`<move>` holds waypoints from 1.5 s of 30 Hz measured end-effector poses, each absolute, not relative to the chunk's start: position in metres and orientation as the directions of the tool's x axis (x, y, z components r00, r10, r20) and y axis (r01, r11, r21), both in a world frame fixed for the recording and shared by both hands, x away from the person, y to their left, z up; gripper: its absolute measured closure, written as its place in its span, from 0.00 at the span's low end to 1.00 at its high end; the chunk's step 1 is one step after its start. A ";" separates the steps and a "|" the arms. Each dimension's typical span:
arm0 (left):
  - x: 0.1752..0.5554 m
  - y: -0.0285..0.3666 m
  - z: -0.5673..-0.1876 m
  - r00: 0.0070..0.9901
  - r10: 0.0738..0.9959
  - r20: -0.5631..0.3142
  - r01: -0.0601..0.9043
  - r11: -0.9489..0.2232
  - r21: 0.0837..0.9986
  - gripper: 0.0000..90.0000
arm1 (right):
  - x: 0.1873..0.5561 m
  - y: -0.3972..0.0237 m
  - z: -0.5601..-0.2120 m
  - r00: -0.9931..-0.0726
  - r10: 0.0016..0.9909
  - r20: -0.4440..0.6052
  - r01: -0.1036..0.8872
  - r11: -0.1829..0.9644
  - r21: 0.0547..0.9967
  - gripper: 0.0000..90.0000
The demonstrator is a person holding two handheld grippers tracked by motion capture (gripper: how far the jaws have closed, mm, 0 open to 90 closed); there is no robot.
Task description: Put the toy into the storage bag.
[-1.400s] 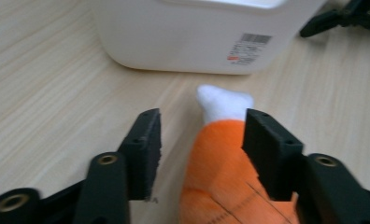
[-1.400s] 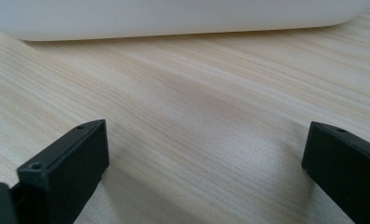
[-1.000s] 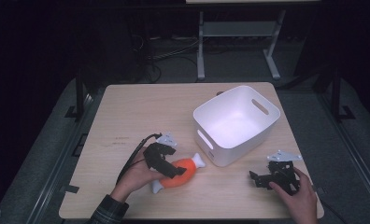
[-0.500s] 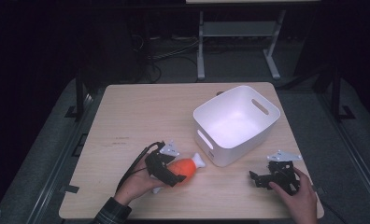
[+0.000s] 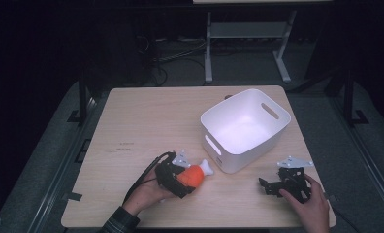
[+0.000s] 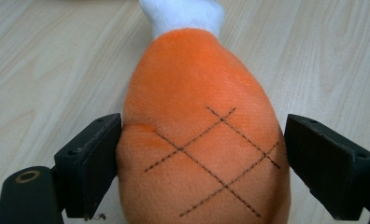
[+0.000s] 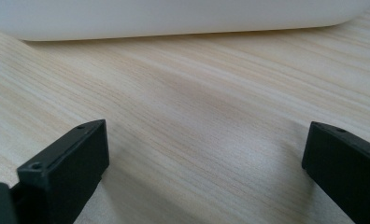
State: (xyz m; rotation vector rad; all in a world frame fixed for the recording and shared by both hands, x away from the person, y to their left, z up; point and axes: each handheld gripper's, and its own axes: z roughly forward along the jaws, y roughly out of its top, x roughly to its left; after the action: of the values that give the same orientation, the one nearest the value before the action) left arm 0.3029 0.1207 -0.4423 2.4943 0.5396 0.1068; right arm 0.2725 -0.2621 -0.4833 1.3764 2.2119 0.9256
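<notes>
Now left gripper fingers straddle the plush drumstick on table

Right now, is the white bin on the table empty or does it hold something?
Empty, as far as shows: the white bin stands upright and its visible inside is bare white, while the orange plush drumstick lies outside on the table.

We see a pale wooden table with rounded corners, filling the middle of the high view. At centre right of the frame a white bin stands on it, turned at an angle. Just left of the bin's near corner, in the lower middle, an orange plush drumstick lies on the wood, its white end toward the bin. Faint dark marks, perhaps small print, sit at centre left.
</notes>
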 end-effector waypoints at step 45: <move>0.313 0.137 -0.438 0.913 0.401 -0.077 0.373 -0.741 0.559 0.18 | 0.273 -0.262 -0.483 -0.451 0.892 0.028 0.646 0.305 0.700 0.00</move>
State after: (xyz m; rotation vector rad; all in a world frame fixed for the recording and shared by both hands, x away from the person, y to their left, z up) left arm 0.3130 0.1371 -0.4375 2.4827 0.5523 0.0646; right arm 0.2725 -0.2621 -0.4833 1.3773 2.2120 0.9258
